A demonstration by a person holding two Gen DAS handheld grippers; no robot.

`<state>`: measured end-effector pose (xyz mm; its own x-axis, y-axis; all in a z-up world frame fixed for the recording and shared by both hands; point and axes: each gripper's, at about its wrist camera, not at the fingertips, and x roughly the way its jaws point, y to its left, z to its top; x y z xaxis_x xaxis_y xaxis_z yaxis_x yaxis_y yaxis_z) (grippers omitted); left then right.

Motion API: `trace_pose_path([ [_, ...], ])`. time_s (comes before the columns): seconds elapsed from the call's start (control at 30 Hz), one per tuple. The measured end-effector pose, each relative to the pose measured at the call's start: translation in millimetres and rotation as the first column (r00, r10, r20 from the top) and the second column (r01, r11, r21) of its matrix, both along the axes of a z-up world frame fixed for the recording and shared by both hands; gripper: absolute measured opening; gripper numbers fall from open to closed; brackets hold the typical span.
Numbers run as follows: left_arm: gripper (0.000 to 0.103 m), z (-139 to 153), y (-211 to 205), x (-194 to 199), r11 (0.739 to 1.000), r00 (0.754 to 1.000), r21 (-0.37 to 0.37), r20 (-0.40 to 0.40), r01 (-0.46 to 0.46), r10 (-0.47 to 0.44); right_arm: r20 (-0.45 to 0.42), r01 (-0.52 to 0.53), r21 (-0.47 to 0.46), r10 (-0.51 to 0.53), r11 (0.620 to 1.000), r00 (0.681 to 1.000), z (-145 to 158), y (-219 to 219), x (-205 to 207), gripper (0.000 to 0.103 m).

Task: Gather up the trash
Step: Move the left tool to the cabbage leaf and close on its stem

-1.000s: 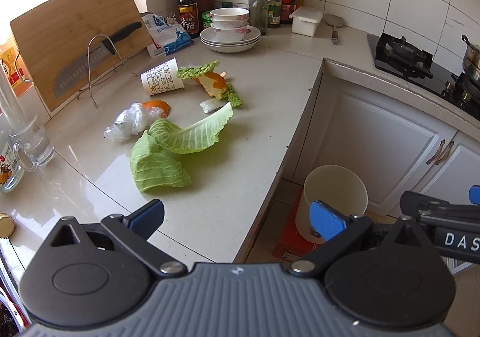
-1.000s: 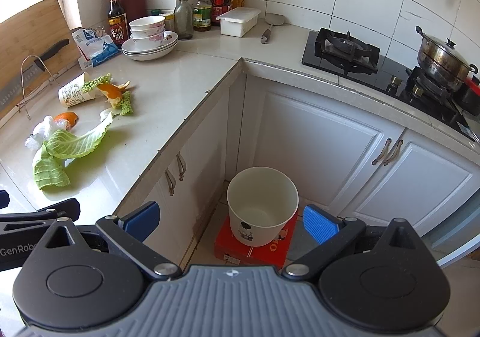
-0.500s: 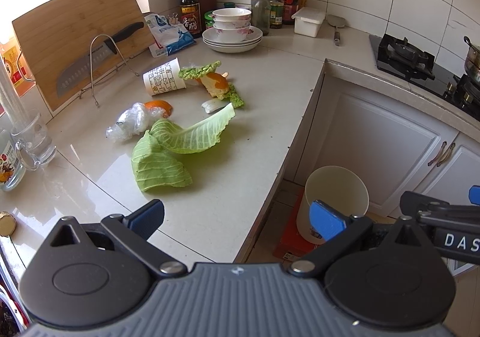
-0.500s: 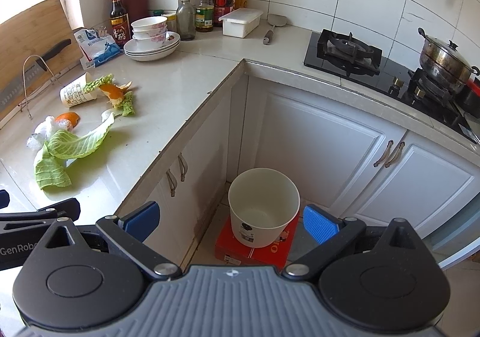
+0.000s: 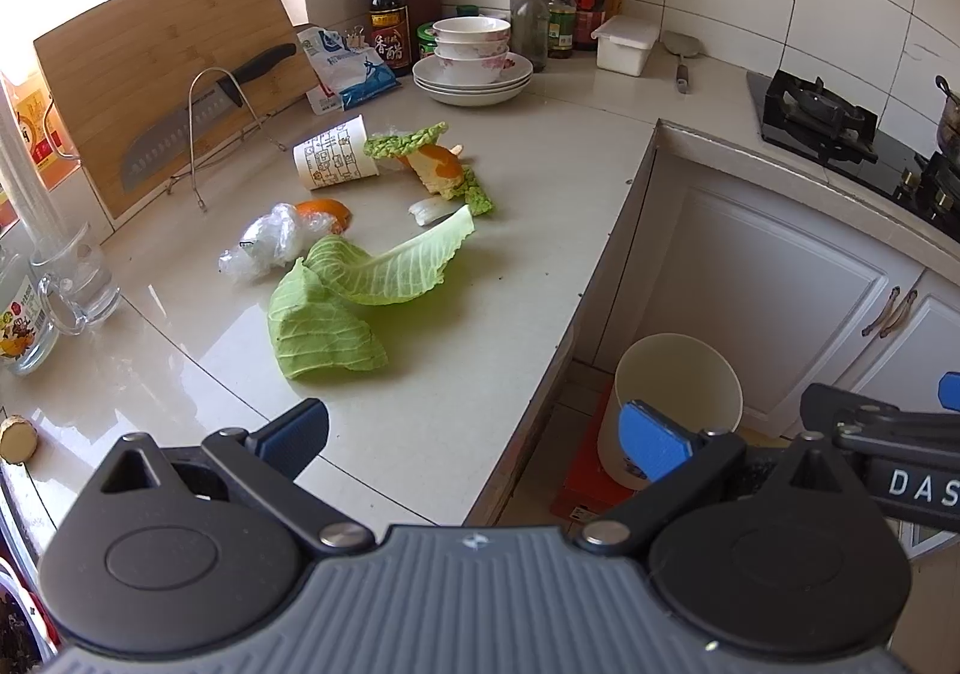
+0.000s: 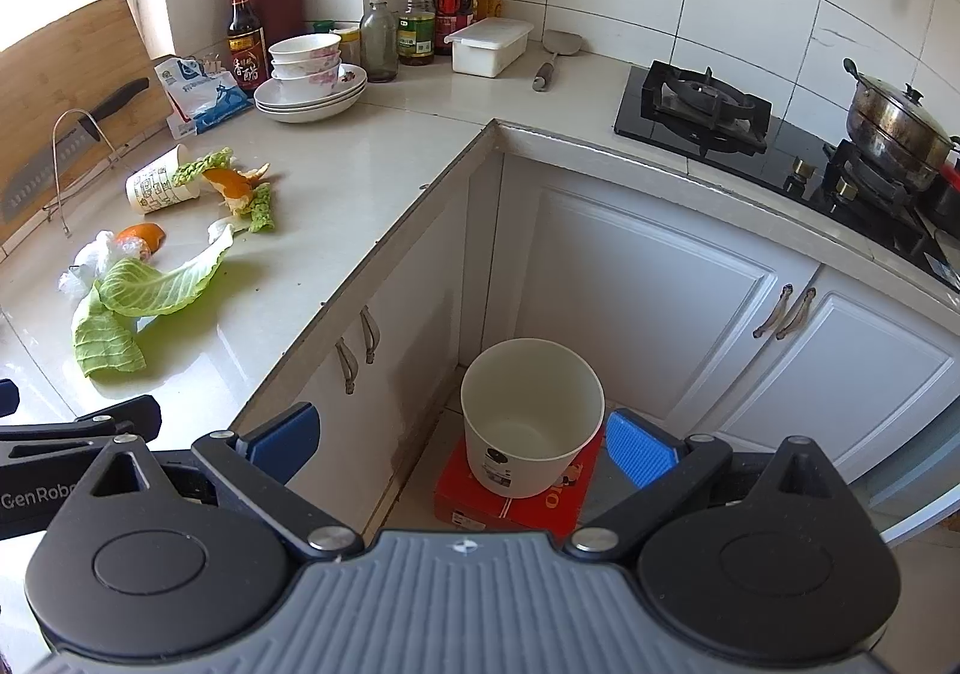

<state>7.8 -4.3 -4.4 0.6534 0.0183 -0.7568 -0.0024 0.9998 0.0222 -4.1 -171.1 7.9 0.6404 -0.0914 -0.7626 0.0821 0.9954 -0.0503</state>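
Trash lies on the white counter (image 5: 510, 230): two green cabbage leaves (image 5: 360, 290), crumpled clear plastic (image 5: 270, 245), orange peel (image 5: 441, 167), a tipped paper cup (image 5: 333, 158) and small green scraps (image 5: 408, 140). The leaves also show in the right wrist view (image 6: 138, 290). A white bin (image 6: 531, 416) stands empty on a red box (image 6: 516, 500) on the floor, also seen in the left wrist view (image 5: 675, 404). My left gripper (image 5: 474, 434) is open and empty above the counter's front edge. My right gripper (image 6: 462, 434) is open and empty above the bin.
A cutting board with a knife (image 5: 204, 116) leans at the left. Stacked bowls and plates (image 5: 471, 62), bottles (image 5: 390, 14), a glass mug (image 5: 75, 284) and a gas stove (image 6: 696, 104) with a pot (image 6: 894, 116) line the counter. Cabinet doors (image 6: 660, 290) surround the bin.
Both views have shifted only slightly; the trash and bin have not moved, and both grippers stay open.
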Motion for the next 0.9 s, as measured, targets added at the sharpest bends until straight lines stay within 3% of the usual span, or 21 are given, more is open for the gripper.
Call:
trace_pose_path([
  [0.57,0.102,-0.8,-13.5,-2.5,0.998,0.997,-0.018,0.038,-0.063,0.064,0.056,-0.141,0.058,0.138,0.988,0.989,3.1,-24.1,8.0,0.103],
  [0.73,0.102,-1.7,-9.1,-6.2,0.993,0.994,-0.072,0.06,-0.092,0.096,0.1,-0.233,0.035,0.228,0.972,0.968,4.5,-29.7,12.6,0.103],
  [0.9,0.102,-5.6,-8.7,-7.8,0.992,0.991,-0.049,0.073,-0.112,0.116,0.136,-0.327,0.005,0.323,0.945,0.937,3.2,-35.6,18.6,0.103],
])
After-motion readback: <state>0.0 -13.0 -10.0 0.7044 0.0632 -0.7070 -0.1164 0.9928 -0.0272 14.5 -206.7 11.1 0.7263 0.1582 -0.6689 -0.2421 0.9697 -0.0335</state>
